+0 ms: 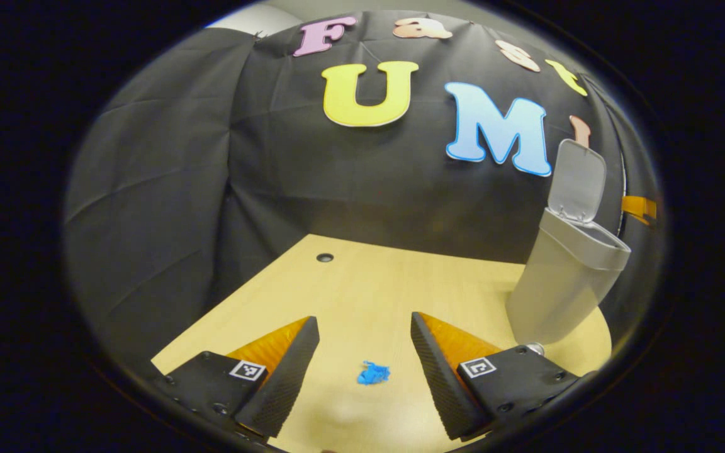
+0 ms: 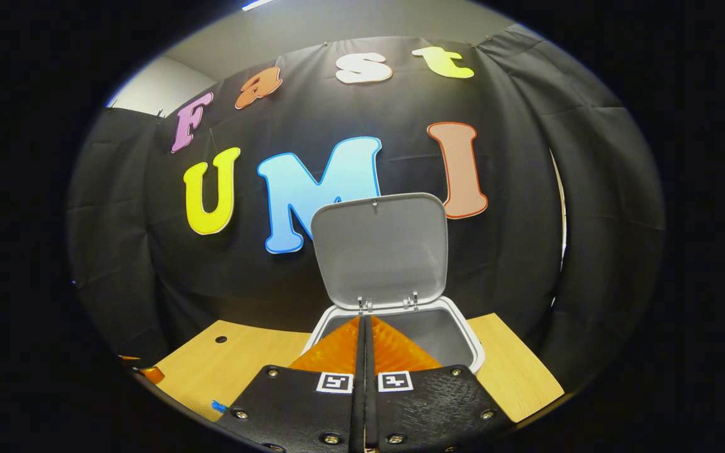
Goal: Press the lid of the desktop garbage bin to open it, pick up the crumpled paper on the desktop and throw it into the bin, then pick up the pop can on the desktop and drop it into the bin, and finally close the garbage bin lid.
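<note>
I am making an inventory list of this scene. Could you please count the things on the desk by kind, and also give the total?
Garbage bin, grey, lid raised: 1
Crumpled paper, blue: 1
Pop can, only its top seen beside the bin: 1
Total: 3

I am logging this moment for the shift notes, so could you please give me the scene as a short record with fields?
bin: grey garbage bin standing on the wooden desktop
lid: lid up, bin mouth open
paper: blue crumpled paper on the desktop, between the left gripper's fingers, not gripped
left gripper: left gripper open, above the paper
right gripper: right gripper shut, nothing seen between its fingers, over the bin mouth
can: a small metallic thing beside the bin base, too hidden to name
</note>
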